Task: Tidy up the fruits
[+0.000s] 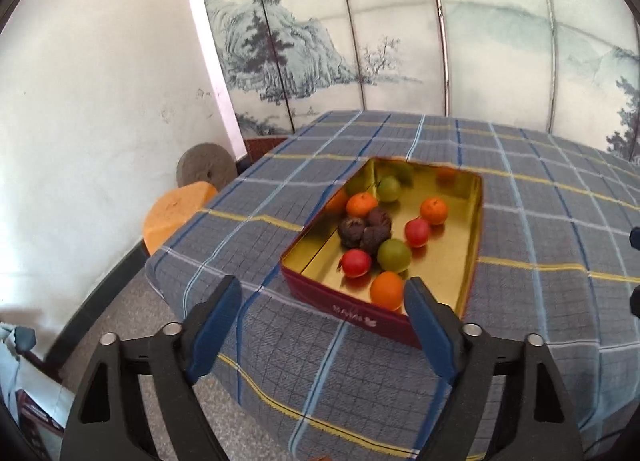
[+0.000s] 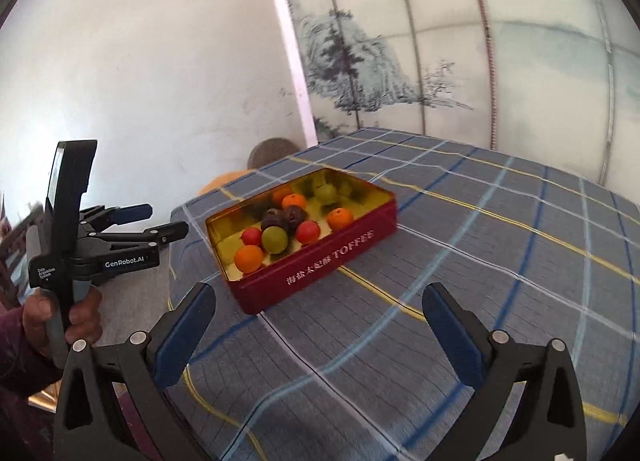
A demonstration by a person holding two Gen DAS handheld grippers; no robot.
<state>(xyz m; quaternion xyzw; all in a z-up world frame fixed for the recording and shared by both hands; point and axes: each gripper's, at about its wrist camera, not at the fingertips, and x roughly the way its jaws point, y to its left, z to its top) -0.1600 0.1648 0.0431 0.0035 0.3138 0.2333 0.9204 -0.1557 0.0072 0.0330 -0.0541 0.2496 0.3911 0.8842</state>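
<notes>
A red toffee tin (image 1: 352, 311) with a gold inside sits on the checked tablecloth; it also shows in the right wrist view (image 2: 320, 265). In it lie several small fruits: oranges (image 1: 387, 290), red ones (image 1: 356, 263), green ones (image 1: 394, 255) and dark brown ones (image 1: 370, 227). My left gripper (image 1: 320, 297) is open and empty, just short of the tin's near edge. My right gripper (image 2: 318, 305) is open and empty above the cloth, in front of the tin. The left gripper also shows in the right wrist view (image 2: 166, 221), left of the tin, jaws apart.
The table (image 2: 500, 261) is covered with a blue-grey checked cloth. An orange stool (image 1: 176, 213) and a grey round stone (image 1: 206, 171) stand past the table's left edge. A painted folding screen (image 1: 360, 41) and a white wall stand behind.
</notes>
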